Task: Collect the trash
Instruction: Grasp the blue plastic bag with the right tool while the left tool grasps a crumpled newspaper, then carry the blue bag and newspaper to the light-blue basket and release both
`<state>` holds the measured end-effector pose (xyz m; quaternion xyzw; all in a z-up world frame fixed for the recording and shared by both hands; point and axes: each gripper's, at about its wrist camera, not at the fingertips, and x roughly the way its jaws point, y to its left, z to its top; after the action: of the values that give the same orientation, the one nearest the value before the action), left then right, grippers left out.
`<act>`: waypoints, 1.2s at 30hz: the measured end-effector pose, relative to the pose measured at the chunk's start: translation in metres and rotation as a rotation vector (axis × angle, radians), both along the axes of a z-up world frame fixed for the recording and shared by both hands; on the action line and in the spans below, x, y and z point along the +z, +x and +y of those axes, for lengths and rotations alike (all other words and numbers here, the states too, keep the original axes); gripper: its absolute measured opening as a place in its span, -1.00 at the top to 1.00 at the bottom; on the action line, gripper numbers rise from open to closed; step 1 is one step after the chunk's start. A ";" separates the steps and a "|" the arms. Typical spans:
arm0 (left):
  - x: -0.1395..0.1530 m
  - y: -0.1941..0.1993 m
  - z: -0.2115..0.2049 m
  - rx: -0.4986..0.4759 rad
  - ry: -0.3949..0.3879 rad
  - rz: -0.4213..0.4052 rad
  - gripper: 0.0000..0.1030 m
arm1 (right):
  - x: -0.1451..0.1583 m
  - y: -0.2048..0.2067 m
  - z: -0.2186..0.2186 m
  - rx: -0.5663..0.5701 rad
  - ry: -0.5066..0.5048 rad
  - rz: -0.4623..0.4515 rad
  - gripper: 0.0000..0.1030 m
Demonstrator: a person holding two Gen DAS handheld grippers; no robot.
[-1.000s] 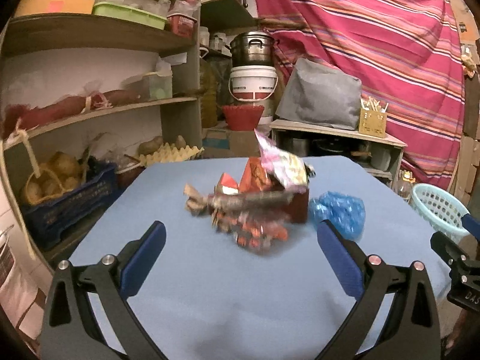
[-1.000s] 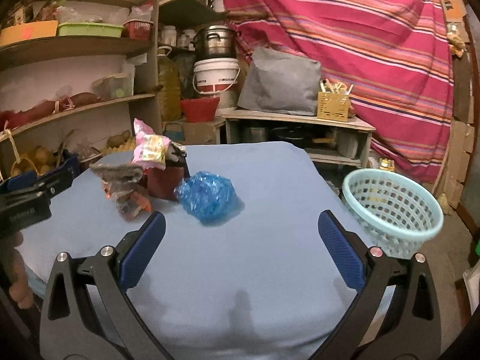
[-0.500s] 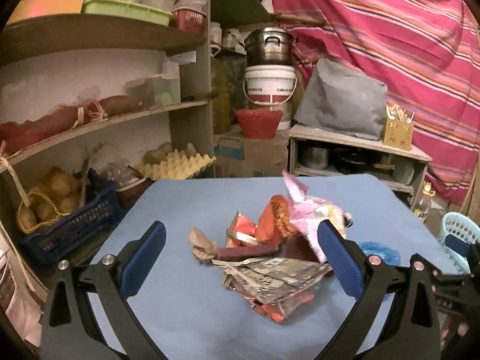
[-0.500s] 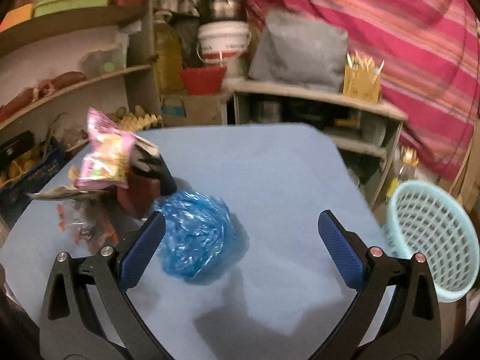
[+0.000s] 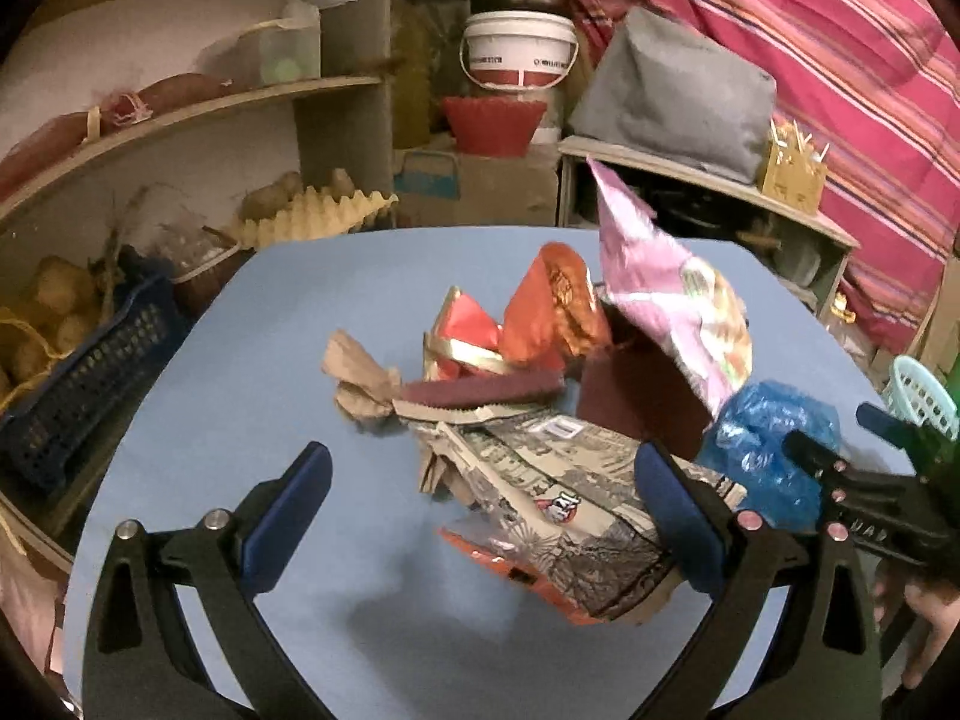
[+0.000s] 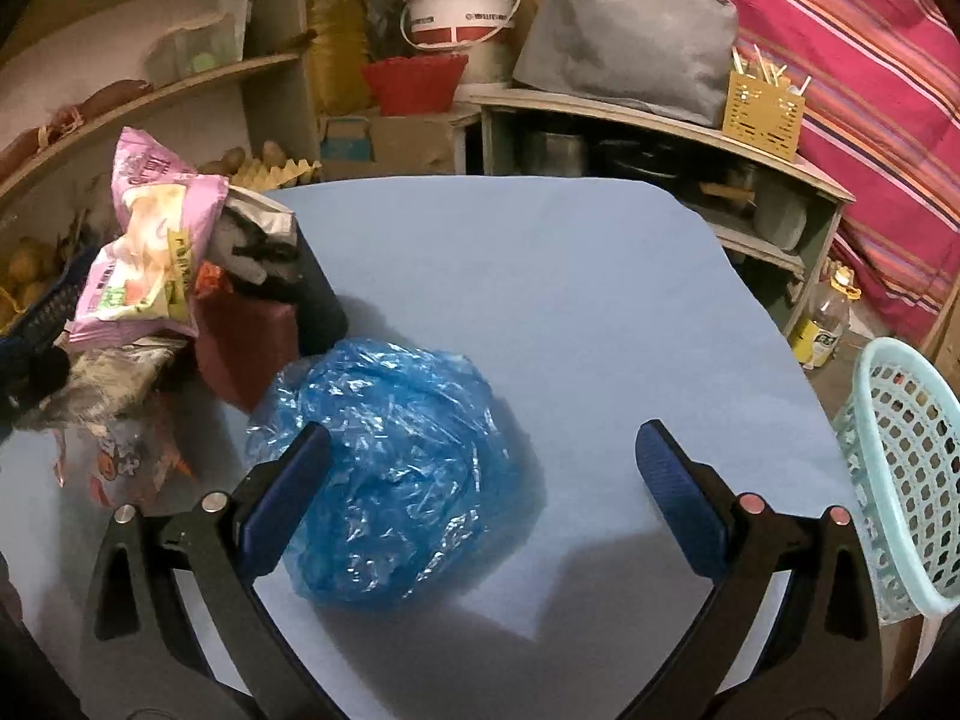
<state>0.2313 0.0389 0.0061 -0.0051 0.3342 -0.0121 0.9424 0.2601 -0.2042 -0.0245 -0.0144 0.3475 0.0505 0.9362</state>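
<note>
**Both tools spread wide over the trash on the blue desk**

The right tool (image 6: pixel 480 480) hangs low over the desk (image 6: pixel 540 276) with its fingers wide apart and nothing between the pads — the crumpled blue plastic bag (image 6: pixel 390 468) lies just ahead, partly behind the left-hand finger (image 6: pixel 282 504). To the right, off the desk edge, stands the pale green basket (image 6: pixel 900 480).

The left tool (image 5: pixel 480 510) is likewise spread open and grips nothing. Its right-hand finger (image 5: pixel 678 516) overlaps the near edge of a flattened printed wrapper (image 5: pixel 552 498) that lies on the desk. Behind that wrapper the pile goes on: a crumpled brown paper scrap (image 5: pixel 360 384) to the left, a red-and-gold wrapper (image 5: pixel 468 336), an orange packet (image 5: pixel 552 312), and a pink snack bag (image 5: pixel 678 312) sticking up above a dark red box (image 5: pixel 636 396). The blue bag sits just right of the pile, with the other tool next to it.

Beyond the desk are shelves with an egg tray (image 5: pixel 318 216), a white bucket (image 5: pixel 519 48) and a striped red cloth (image 5: pixel 840 60).
</note>
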 end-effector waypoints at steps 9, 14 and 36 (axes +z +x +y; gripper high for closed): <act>-0.009 0.001 0.002 -0.049 -0.058 0.046 -0.56 | -0.012 0.006 0.000 0.073 0.100 0.106 0.21; -0.013 0.004 0.001 -0.083 -0.106 0.080 -0.02 | -0.008 0.001 0.000 0.104 0.115 0.099 0.57; 0.027 -0.023 -0.023 -0.036 -0.022 -0.047 0.83 | 0.042 -0.046 -0.059 0.104 0.140 -0.059 0.75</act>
<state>0.2086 0.0163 0.0335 -0.0091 0.3120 -0.0326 0.9495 0.2145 -0.2637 0.0175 0.0314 0.3143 0.1228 0.9408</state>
